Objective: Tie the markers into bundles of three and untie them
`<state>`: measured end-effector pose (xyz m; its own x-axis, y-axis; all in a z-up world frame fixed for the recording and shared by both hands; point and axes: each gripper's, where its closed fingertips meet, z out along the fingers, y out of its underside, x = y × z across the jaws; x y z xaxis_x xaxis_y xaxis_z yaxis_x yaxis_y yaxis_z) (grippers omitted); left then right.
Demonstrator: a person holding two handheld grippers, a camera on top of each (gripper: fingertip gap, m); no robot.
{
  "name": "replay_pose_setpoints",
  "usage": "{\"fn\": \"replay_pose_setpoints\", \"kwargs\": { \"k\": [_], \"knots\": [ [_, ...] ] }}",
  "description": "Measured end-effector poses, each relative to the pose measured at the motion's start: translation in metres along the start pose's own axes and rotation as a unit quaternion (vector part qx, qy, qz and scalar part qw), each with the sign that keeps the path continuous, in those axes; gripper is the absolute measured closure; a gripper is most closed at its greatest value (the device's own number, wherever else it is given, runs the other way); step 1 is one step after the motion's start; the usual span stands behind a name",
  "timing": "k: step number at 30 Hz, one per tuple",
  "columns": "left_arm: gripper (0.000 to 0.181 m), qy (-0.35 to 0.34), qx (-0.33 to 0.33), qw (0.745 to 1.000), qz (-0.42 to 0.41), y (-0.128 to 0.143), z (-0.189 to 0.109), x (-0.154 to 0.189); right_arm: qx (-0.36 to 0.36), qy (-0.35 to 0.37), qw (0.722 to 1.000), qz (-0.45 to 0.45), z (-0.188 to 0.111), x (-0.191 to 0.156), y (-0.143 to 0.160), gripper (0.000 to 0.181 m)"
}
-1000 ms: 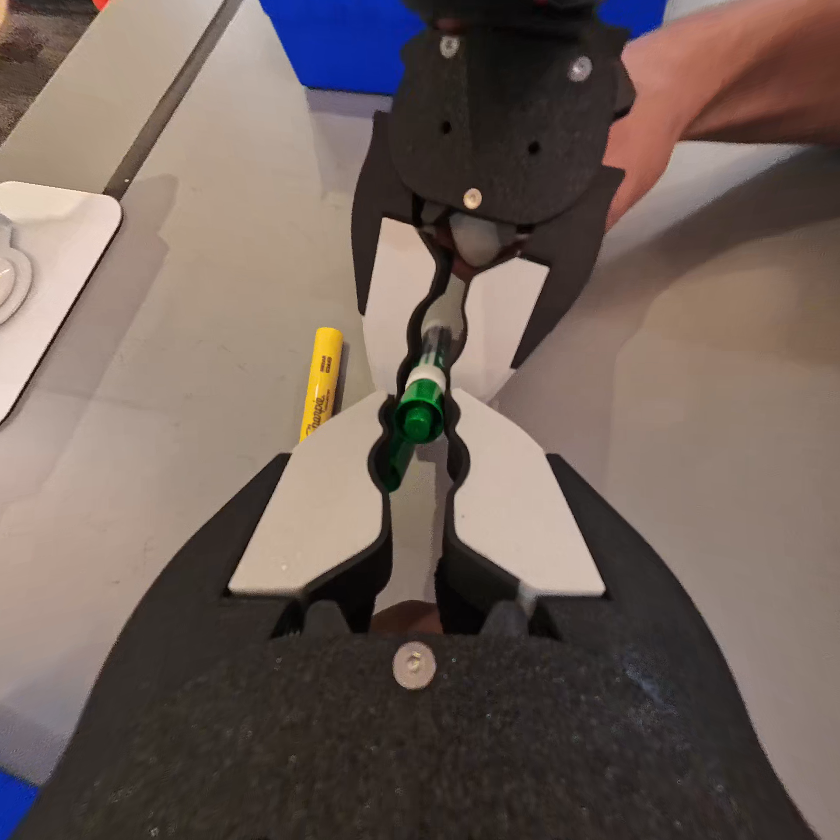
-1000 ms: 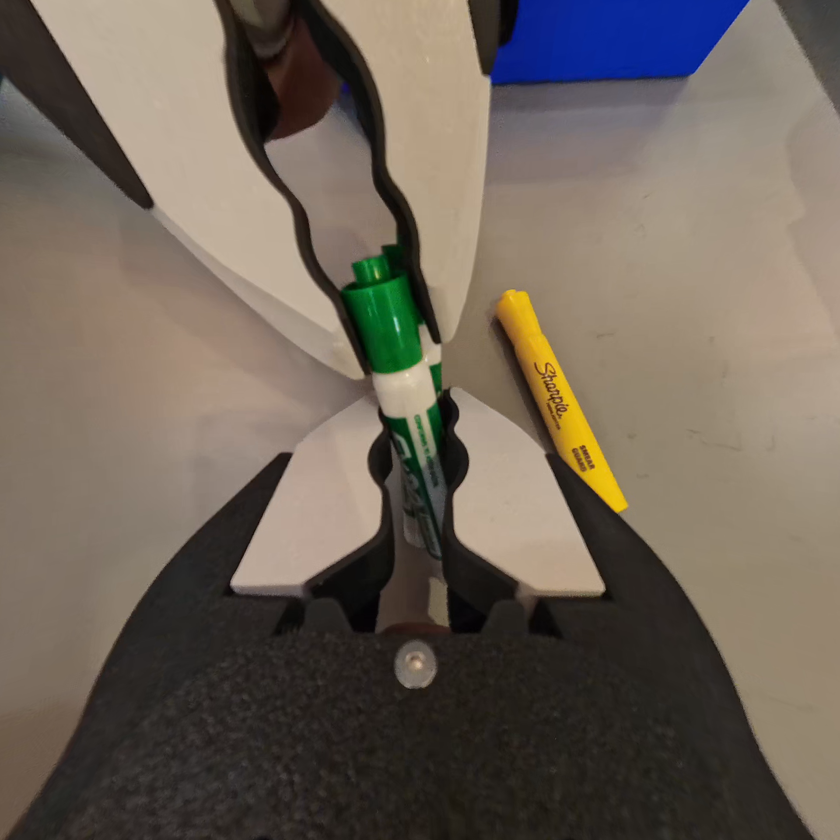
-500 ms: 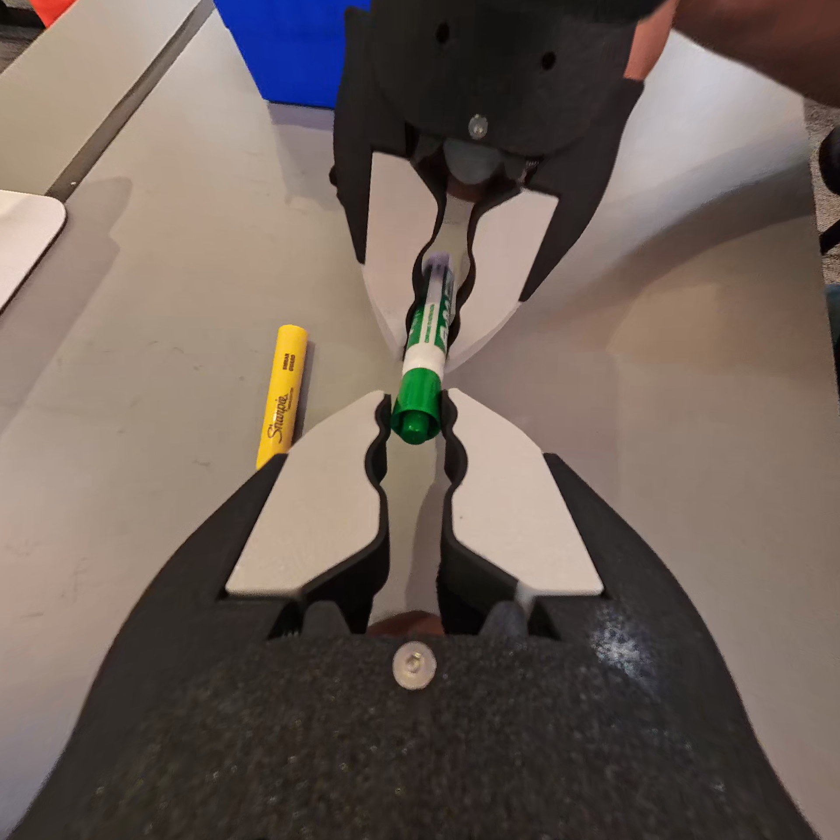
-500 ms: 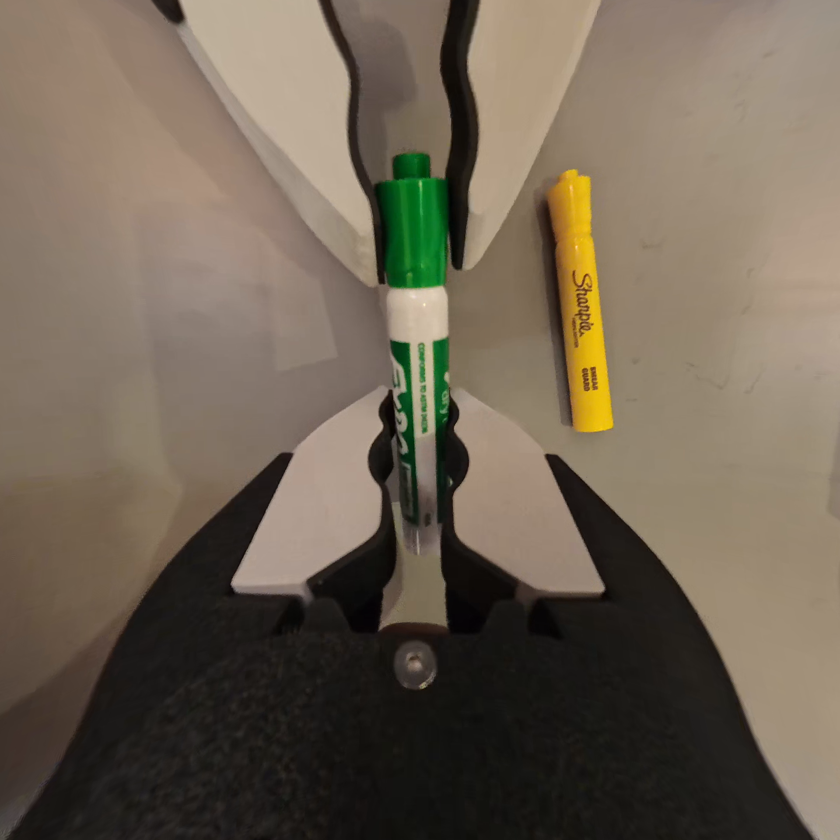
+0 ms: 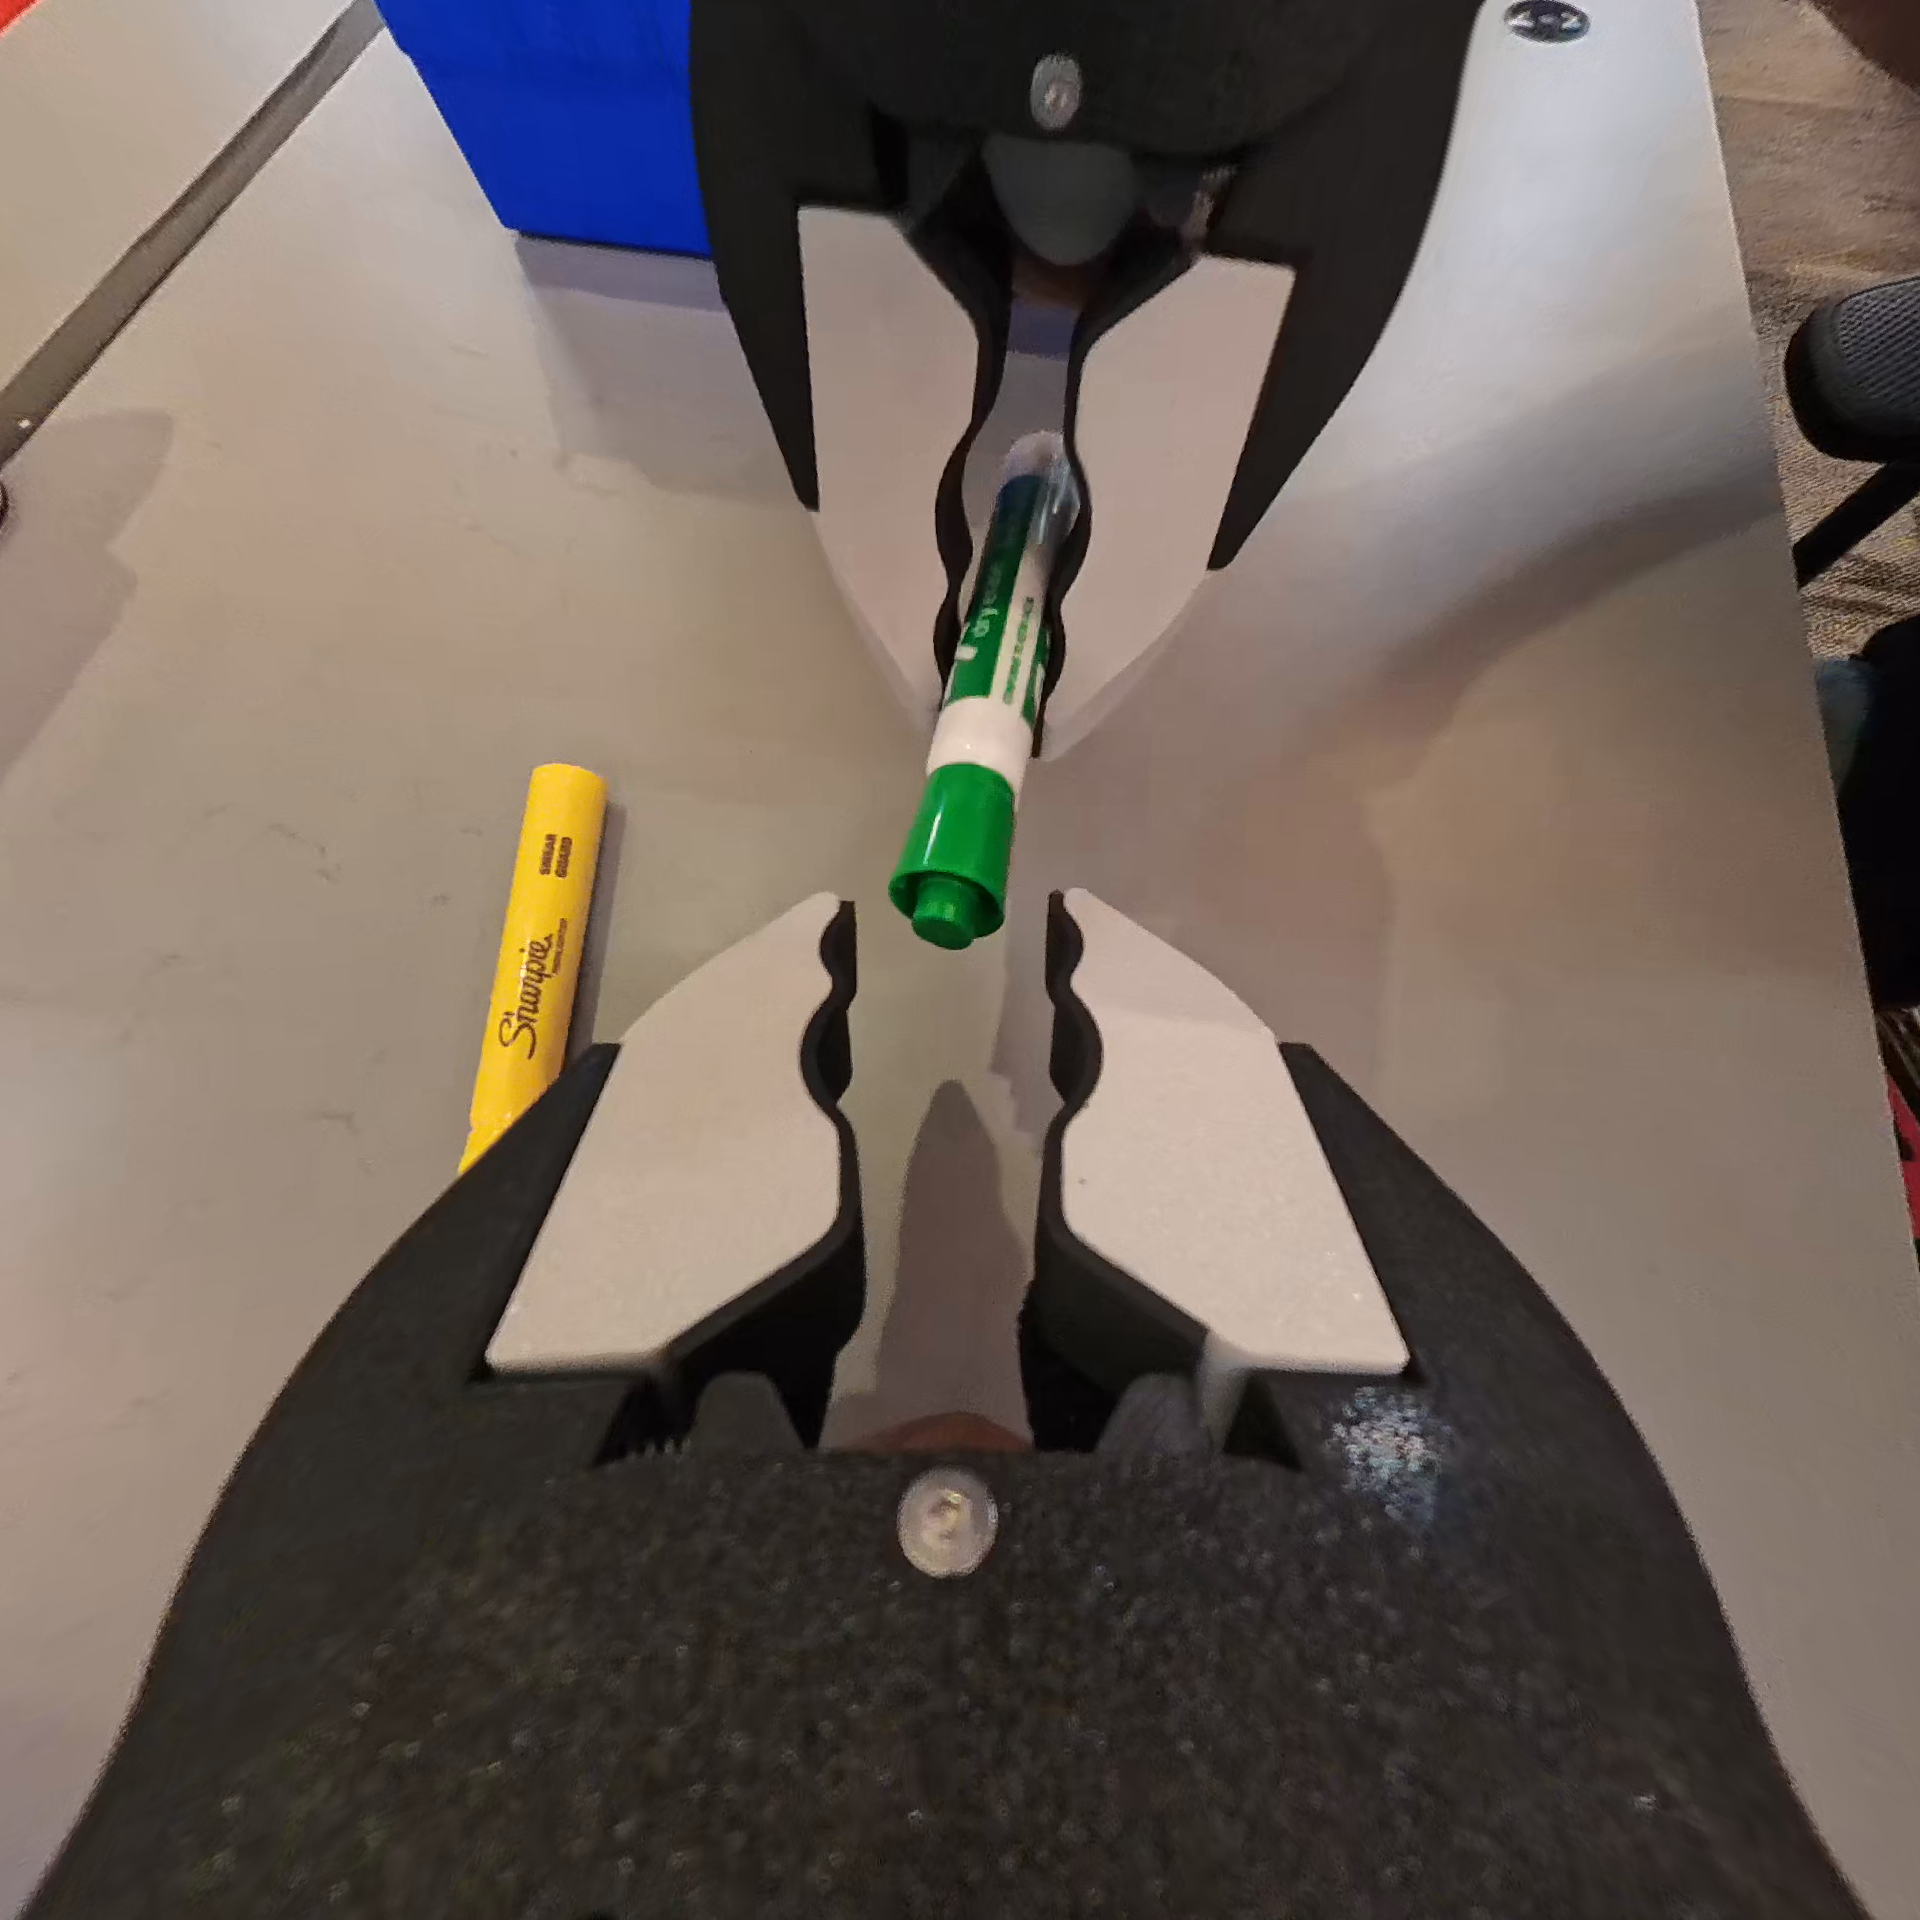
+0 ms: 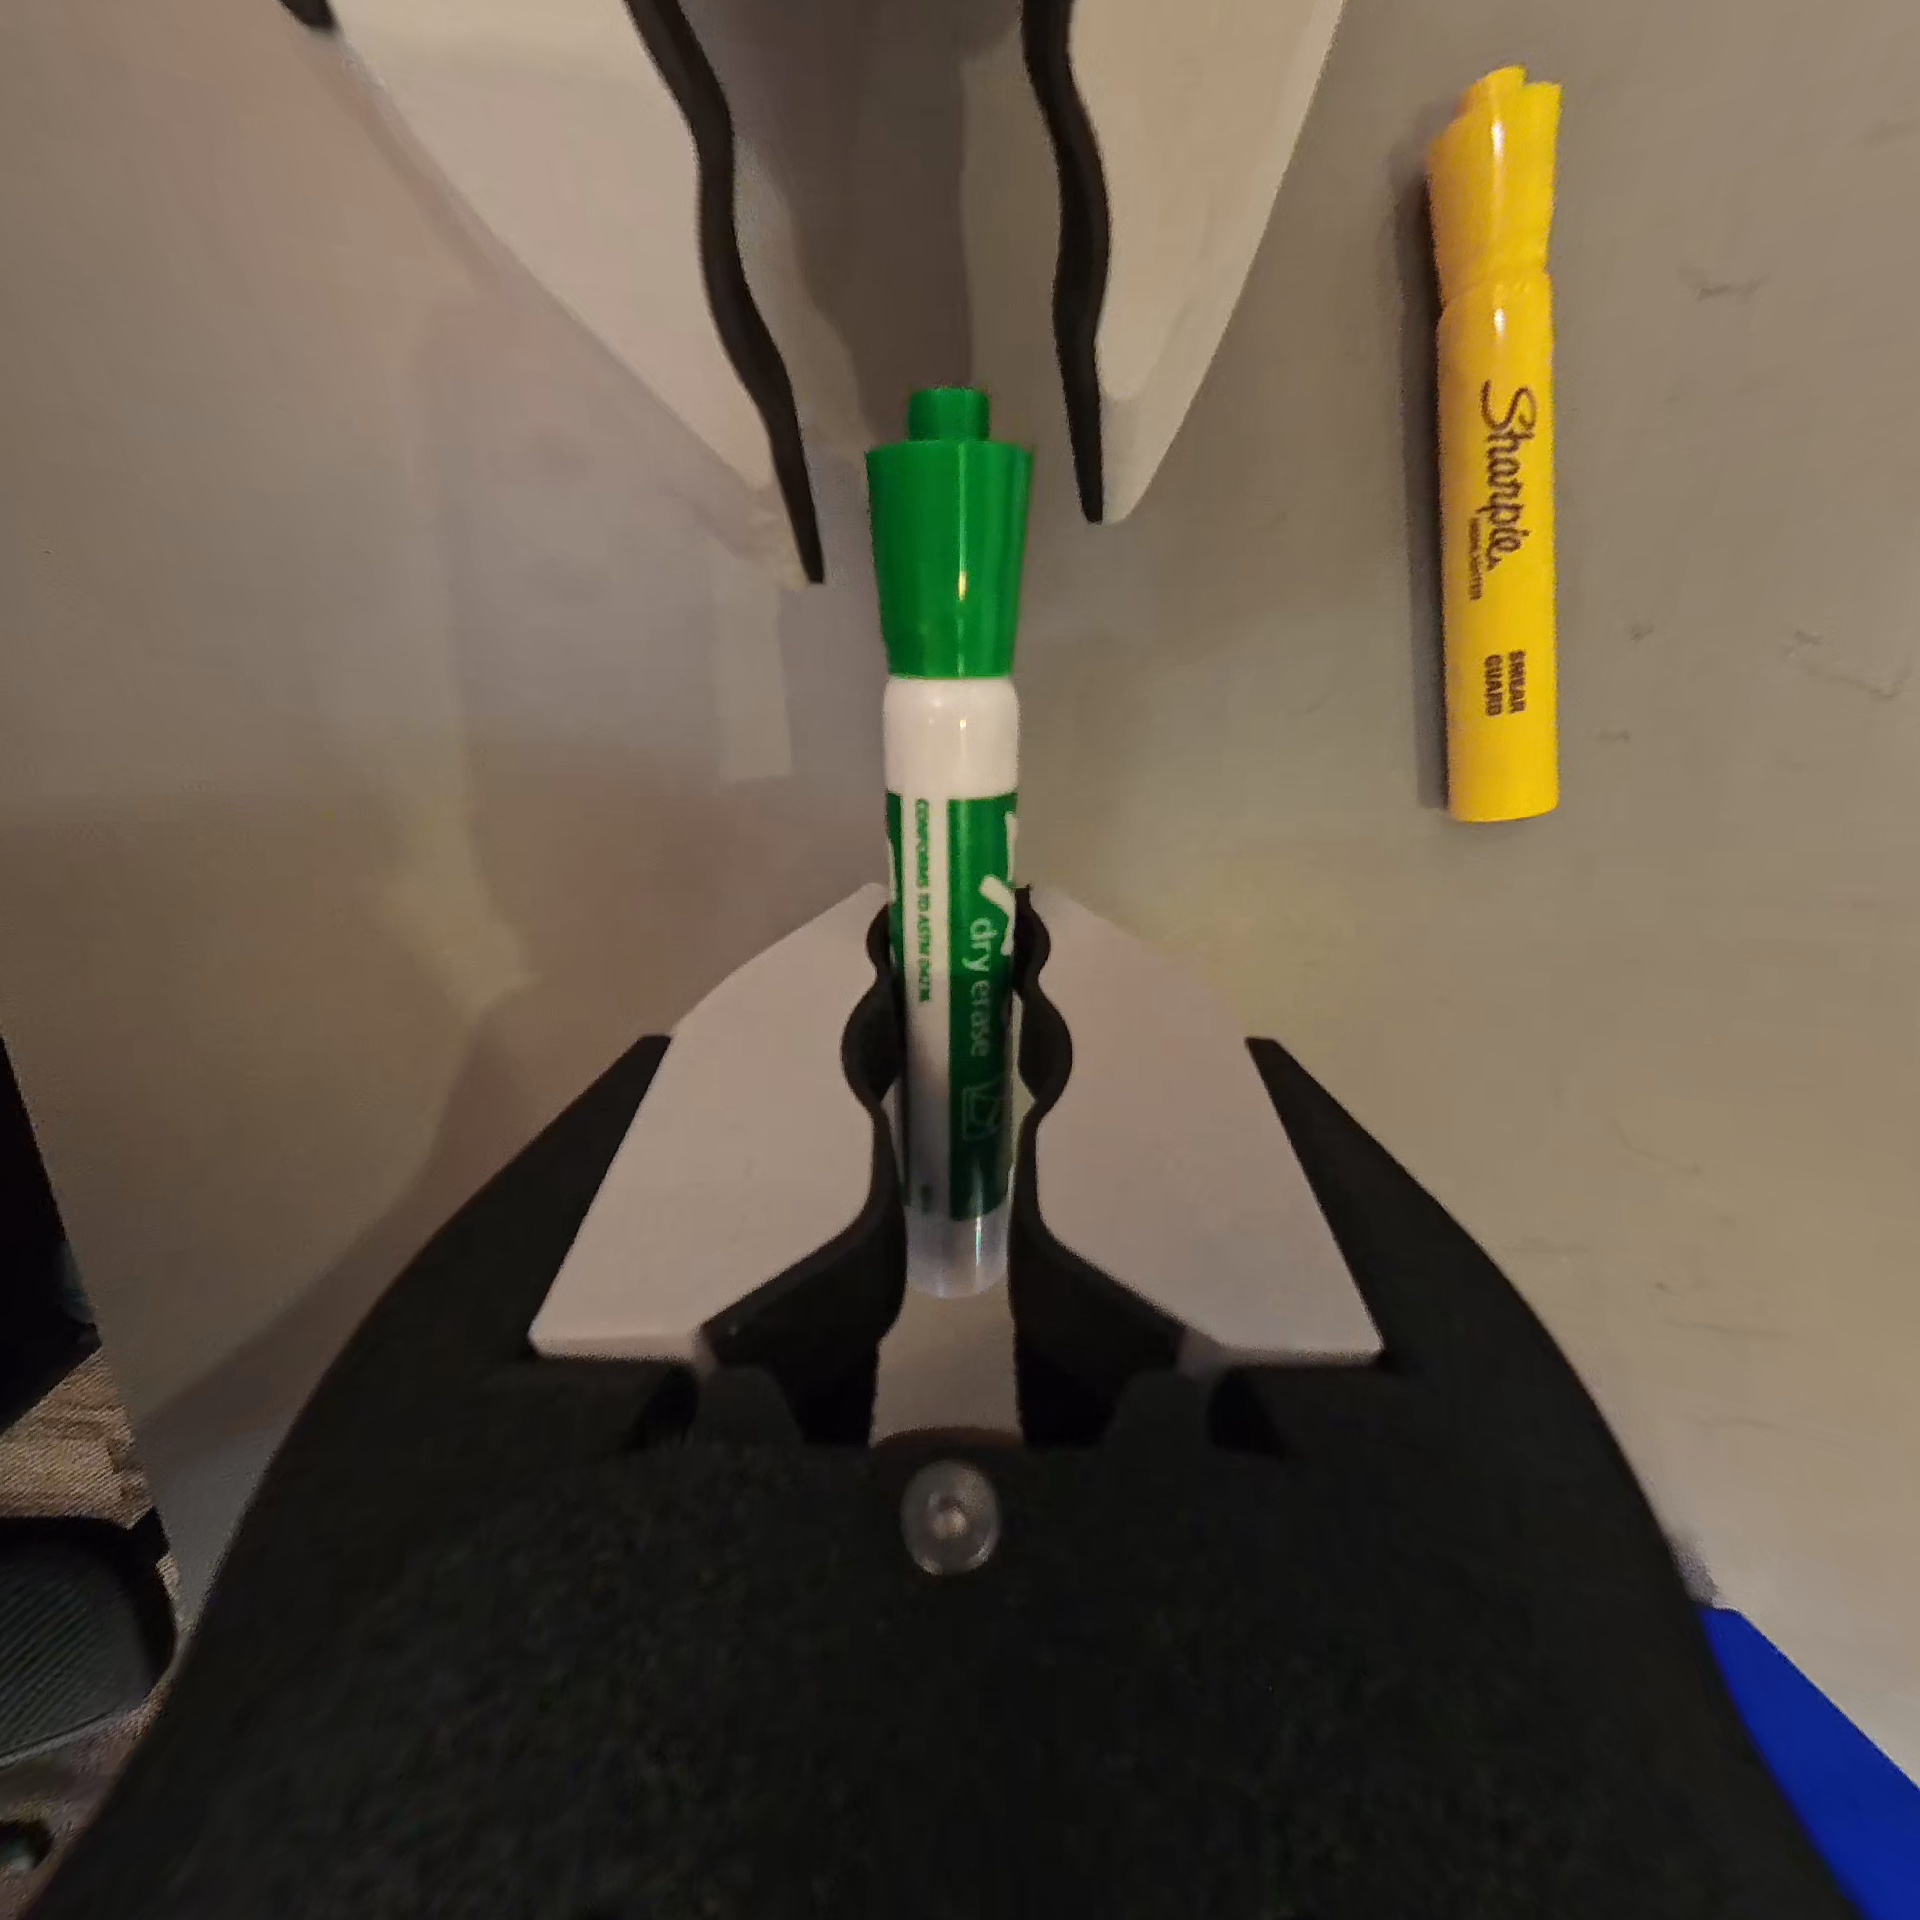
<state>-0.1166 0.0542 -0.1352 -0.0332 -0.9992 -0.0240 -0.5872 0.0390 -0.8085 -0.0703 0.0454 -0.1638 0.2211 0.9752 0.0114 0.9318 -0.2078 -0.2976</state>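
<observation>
1. We hold the green marker by its barrel in the right gripper; its jaws are pinched on the marker's rear half, and the cap end sticks out forward, off the table.
2. The left gripper faces it head-on with jaws spread and nothing between them. In the left wrist view the cap tip sits just ahead of the jaw tips, slightly left of centre, touching neither.
3. The yellow marker lies flat on the table, beside the left gripper, apart from the green one. We see no tie or band in either view, and only two markers.
4. We judge the step in hand to be a handover or regrip of the green marker. To do it well:
   - Keep the right grip firm until the left jaws have closed.
   - Centre the cap between the left jaws before closing; off-centre contact could lever the marker sideways.
   - Grip the cap and white collar, not the tip alone, for a stable hold.
   - Keep both grippers in line with the marker's axis.
5. Keep clear of the blue box behind the right gripper.
</observation>
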Motion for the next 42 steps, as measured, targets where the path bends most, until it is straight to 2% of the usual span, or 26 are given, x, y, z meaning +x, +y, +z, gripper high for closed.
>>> {"fn": "replay_pose_setpoints", "kwargs": {
  "k": [6, 9, 19, 25, 30, 33, 37, 42],
  "knots": [
    [0.148, 0.004, 0.015, 1.0, 0.016, -0.008, 0.0, 0.008, -0.024, -0.017, 1.0, 0.001, 0.0, -0.01, 0.001, 0.162],
    [0.161, 0.007, 0.005, 0.999, 0.035, -0.005, 0.004, 0.014, -0.032, -0.014, 0.999, 0.004, -0.003, -0.011, 0.0, 0.162],
    [0.161, 0.008, 0.009, 1.0, 0.027, -0.005, 0.008, 0.017, -0.044, -0.011, 0.999, 0.003, -0.005, -0.016, 0.003, 0.163],
    [0.152, 0.016, 0.0, 1.0, 0.025, -0.003, 0.011, 0.02, -0.044, -0.017, 0.999, 0.008, -0.004, -0.021, 0.005, 0.162],
    [0.143, 0.005, 0.009, 1.0, 0.01, -0.001, 0.0, 0.018, -0.036, -0.018, 0.999, 0.023, -0.005, -0.019, 0.01, 0.162],
    [0.143, 0.001, 0.031, 0.999, -0.032, -0.003, -0.006, 0.014, -0.028, -0.018, 0.999, 0.041, -0.006, -0.018, 0.012, 0.163],
    [0.139, 0.025, 0.104, 0.987, -0.119, -0.014, -0.012, 0.015, -0.012, -0.022, 0.998, 0.064, -0.008, -0.019, 0.01, 0.163],
    [0.118, 0.076, 0.191, 0.939, -0.274, -0.019, -0.015, 0.024, -0.004, -0.039, 0.994, 0.098, -0.011, -0.021, 0.009, 0.162]
  ]
}}
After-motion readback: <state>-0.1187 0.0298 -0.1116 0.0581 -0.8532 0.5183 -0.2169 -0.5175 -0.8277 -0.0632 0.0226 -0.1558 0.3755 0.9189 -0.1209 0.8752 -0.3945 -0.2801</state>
